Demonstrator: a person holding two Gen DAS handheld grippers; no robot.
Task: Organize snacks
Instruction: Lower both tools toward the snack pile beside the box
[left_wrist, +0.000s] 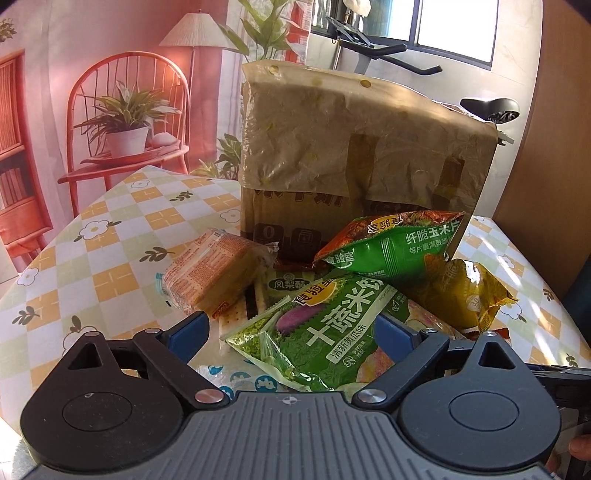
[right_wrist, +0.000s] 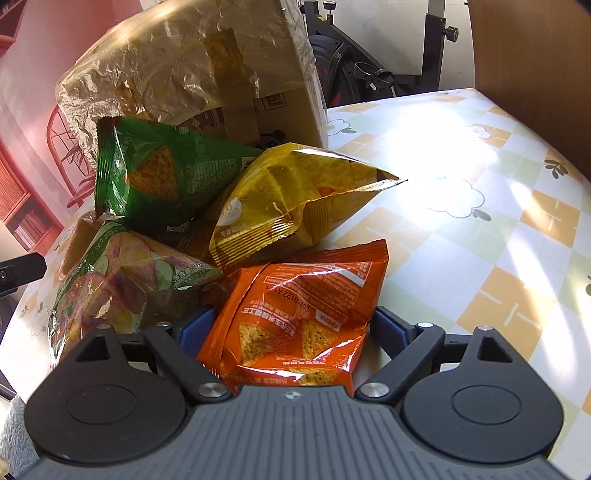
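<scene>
Orange and green snack bags sit right between the wide-open grippers.

Crinkly foil is nearest – the right gripper (right_wrist: 291, 332) has its jaws spread on both sides of the orange corn chip bag (right_wrist: 303, 314), not squeezing it, likely getting ready to pick it. The left gripper (left_wrist: 291, 332) is spread the same way around the green rice cracker bag (left_wrist: 332, 332), which reads "十蔬米饼" and "清新黄瓜味". A bit farther lie the yellow chip bag (right_wrist: 295, 206), the green corn chip bag (left_wrist: 391, 247) marked "纤脆玉米片", a wrapped cake (left_wrist: 214, 273) and a small "凤梨酥" pack (left_wrist: 291, 284). All are heaped together on the checked tablecloth (left_wrist: 110, 258) – just in front of the tall cardboard box (left_wrist: 351, 147).
</scene>
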